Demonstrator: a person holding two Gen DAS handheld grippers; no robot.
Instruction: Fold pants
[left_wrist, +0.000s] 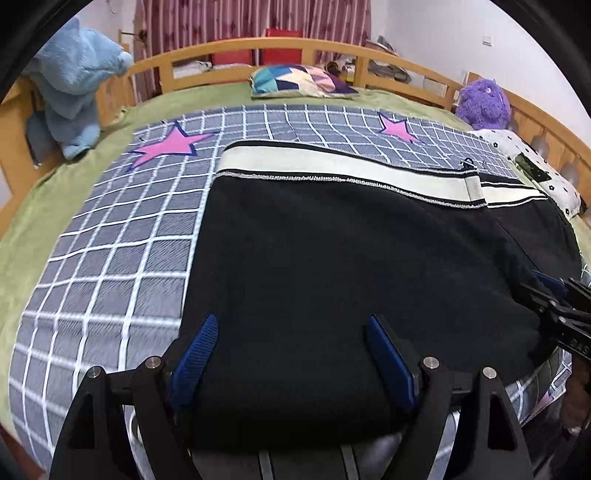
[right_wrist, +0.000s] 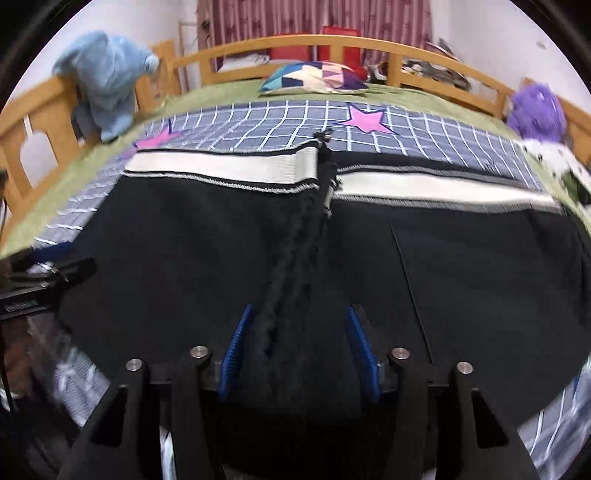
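Black pants (left_wrist: 332, 258) with a white waistband (left_wrist: 332, 166) lie flat on the checked blanket, waistband at the far side; they also fill the right wrist view (right_wrist: 184, 251). The open fly with its zipper (right_wrist: 327, 184) runs down the middle there. My left gripper (left_wrist: 293, 332) is open, its blue pads just over the near edge of the pants' left half. My right gripper (right_wrist: 299, 325) is open, its pads either side of the fly seam near the crotch. Each gripper shows at the edge of the other's view (left_wrist: 554, 310) (right_wrist: 48, 280).
A grey checked blanket with pink stars (left_wrist: 110, 240) covers a green bed (left_wrist: 22, 229) with a wooden rail (left_wrist: 258, 48). A patchwork pillow (left_wrist: 299, 79), a blue plush (left_wrist: 74, 92), a purple plush (left_wrist: 484, 103) and a spotted cushion (left_wrist: 535, 166) lie around the edges.
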